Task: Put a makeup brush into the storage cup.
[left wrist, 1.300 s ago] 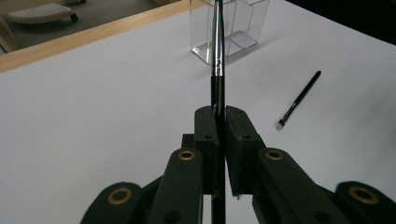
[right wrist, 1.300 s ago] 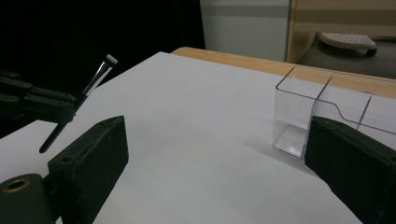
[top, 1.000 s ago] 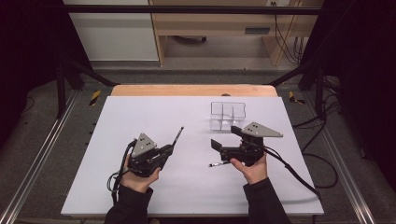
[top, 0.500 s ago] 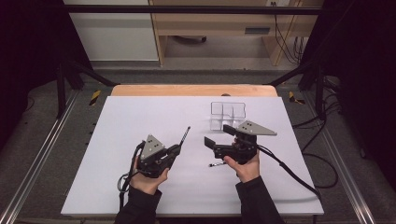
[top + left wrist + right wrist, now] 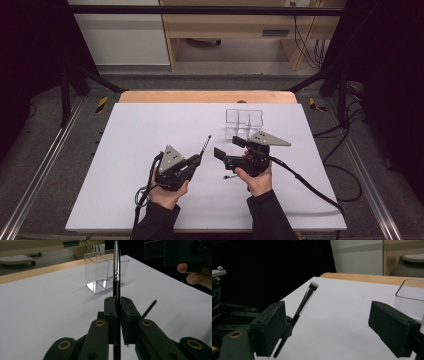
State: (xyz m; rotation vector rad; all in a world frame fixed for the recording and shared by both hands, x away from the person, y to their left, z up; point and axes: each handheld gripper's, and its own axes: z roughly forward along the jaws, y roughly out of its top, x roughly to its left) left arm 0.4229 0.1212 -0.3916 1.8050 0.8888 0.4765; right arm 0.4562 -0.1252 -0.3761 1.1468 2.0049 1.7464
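Black-handled with a silver ferrule, the makeup brush is clamped between the closed jaws of the left gripper, its bristle end angled up toward the far edge of the white table. The right gripper is just beside it to the right, jaws wide apart with nothing between them, and they have just been closing slightly. Under it a second small black brush lies on the table. A clear plastic compartment organizer stands near the far right edge.
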